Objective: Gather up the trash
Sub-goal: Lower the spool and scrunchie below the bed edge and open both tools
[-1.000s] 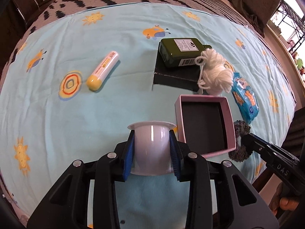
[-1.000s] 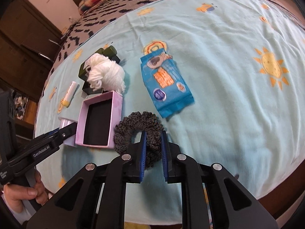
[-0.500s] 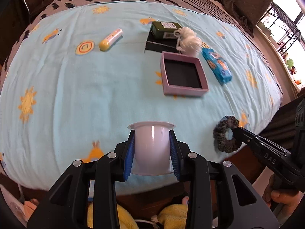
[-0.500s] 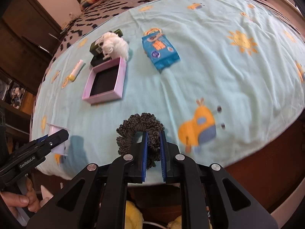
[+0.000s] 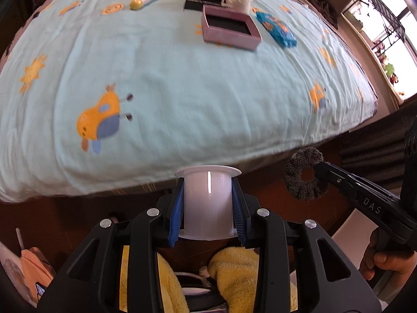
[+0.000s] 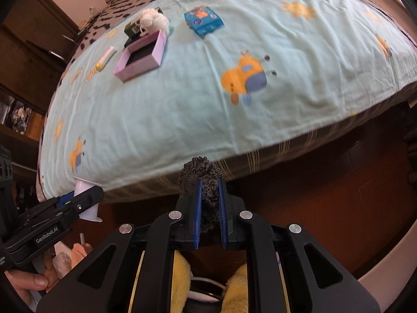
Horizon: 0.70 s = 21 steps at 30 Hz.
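Your left gripper [image 5: 207, 210] clamps the white spool [image 5: 207, 203] mid-barrel: light, rigid, slick. Your right gripper [image 6: 210, 211] pinches the soft, squashy scrunchie [image 6: 200, 180]. Both hang off the bed edge [image 5: 208, 154].

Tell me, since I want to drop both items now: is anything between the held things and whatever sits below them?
Nothing visible blocks them. The left tongs grip the white spool, the right tongs the grey scrunchie, both past the bed edge. Below are yellow fabric and a partly hidden white rim.
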Motion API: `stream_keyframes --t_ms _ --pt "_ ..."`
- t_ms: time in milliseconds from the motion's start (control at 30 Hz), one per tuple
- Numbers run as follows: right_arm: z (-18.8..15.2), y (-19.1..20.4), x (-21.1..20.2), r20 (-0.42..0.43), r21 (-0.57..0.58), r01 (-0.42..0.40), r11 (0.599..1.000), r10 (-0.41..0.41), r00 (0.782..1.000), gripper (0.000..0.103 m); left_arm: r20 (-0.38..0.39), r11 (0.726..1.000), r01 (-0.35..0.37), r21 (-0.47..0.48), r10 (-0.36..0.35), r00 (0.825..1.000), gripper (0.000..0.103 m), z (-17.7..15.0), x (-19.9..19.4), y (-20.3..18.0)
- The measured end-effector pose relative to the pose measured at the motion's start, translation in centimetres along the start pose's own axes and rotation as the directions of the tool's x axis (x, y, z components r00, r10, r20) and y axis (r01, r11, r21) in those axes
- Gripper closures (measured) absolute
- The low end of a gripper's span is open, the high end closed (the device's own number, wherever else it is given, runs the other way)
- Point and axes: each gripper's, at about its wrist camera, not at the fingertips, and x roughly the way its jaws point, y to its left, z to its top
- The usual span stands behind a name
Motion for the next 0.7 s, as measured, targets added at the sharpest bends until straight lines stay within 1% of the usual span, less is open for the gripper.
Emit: stream_keyframes --t_ms 133,333,433,633,667,700 --pt "-1.4 -0.4 1.5 -0.042 0.008 0.014 1.000 -0.014 0.999 0.090 -0.046 1.000 0.011 0.012 -0.011 0.999 0.071 -1.6 1.9 -0.3" --pt "-2.6 0.0 4.3 -0.101 -0.009 0.027 1.000 -0.028 0.994 0.090 -0.132 0.999 0.016 -0.029 -0.020 0.991 0.071 -3.7 5.7 0.1" --pt "-3.2 0.2 5.4 -0.120 -0.010 0.027 1.000 -0.028 0.992 0.090 -0.157 0.999 0.014 -0.039 -0.020 0.987 0.071 -4.3 7.1 0.4" --pt "-2.9 0.2 7.3 -0.150 -0.008 0.031 0.999 -0.032 0.988 0.090 -0.191 0.999 0.024 -0.033 -0.030 0.981 0.071 -5.2 8.9 0.8" --pt "-2.8 0.1 7.5 -0.152 -0.002 0.027 1.000 -0.027 0.988 0.087 -0.204 0.999 0.022 -0.034 -0.028 0.979 0.071 -5.3 9.3 0.9" --pt "-2.6 0.0 7.6 -0.154 0.001 0.026 1.000 -0.025 0.988 0.087 -0.212 0.999 0.021 -0.037 -0.028 0.977 0.071 -5.3 9.6 1.0"
